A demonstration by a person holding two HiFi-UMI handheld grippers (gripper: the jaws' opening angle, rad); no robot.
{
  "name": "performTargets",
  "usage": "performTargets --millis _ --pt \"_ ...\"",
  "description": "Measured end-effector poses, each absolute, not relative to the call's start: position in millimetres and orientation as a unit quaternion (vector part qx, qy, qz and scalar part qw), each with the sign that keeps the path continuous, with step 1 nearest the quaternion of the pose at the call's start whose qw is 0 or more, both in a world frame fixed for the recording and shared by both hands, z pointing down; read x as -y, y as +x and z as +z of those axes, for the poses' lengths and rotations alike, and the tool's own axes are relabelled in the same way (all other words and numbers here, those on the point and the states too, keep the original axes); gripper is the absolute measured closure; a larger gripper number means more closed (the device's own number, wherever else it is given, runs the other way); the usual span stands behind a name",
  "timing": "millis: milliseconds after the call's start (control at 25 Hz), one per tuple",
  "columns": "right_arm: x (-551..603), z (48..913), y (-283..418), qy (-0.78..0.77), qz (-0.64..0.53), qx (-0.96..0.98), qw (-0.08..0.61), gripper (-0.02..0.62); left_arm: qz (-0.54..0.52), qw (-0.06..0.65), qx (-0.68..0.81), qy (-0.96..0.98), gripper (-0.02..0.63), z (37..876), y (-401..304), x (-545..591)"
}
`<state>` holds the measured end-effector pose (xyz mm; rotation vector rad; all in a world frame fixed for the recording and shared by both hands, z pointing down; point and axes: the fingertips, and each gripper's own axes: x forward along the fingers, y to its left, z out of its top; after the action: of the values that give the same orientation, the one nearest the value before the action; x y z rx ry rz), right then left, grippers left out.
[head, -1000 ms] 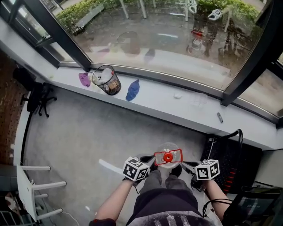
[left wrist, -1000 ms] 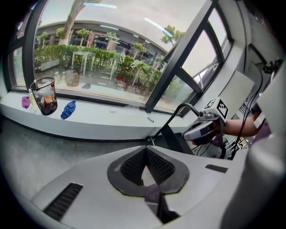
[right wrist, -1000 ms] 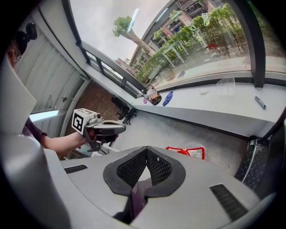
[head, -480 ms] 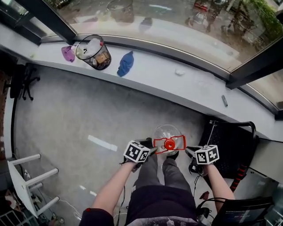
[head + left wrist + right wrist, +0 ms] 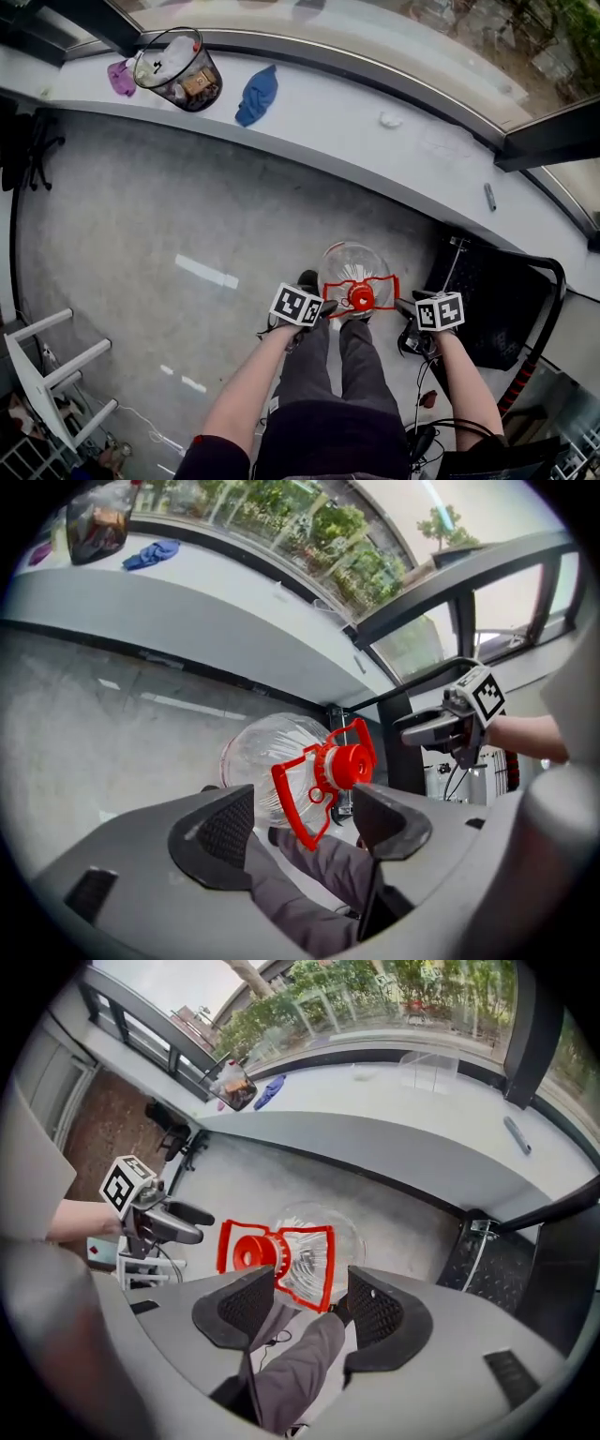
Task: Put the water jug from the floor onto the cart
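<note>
Head view: water jug [image 5: 352, 268], base unseen

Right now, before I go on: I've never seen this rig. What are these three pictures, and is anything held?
There is no robot here: a person holds a two-jaw claw in each hand. The wide picture comes from a camera on their head, looking down at their legs and the floor. The other two cameras ride on the left claw and the right claw, each looking along its own jaws. A clear jug with a red cap stands on the floor by the feet. The black cart is to its right. Both claws have just been opening: their jaws stand apart, with the jug's top ahead of them and nothing gripped.
</note>
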<state>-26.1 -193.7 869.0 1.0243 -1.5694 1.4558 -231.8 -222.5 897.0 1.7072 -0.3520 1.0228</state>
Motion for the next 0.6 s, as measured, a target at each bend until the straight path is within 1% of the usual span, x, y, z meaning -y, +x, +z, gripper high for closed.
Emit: performTargets --millis 120,360,480,600 --pt "194 885 -21 0.396 0.573 0.607 0.383 0.371 0.424 0.554 0.155 0.7 0.29 915 -231 218" --pt "188 915 -27 0.368 0.583 0.605 0.4 0.373 0.429 0.558 0.147 0.695 0.291 936 -224 210" --pt "187 929 -32 0.359 0.582 0.608 0.403 0.373 0.432 0.553 0.138 0.698 0.325 942 -218 210" --pt "185 945 -40 0.356 0.594 0.597 0.406 0.373 0.442 0.541 0.132 0.703 0.383 950 -218 210"
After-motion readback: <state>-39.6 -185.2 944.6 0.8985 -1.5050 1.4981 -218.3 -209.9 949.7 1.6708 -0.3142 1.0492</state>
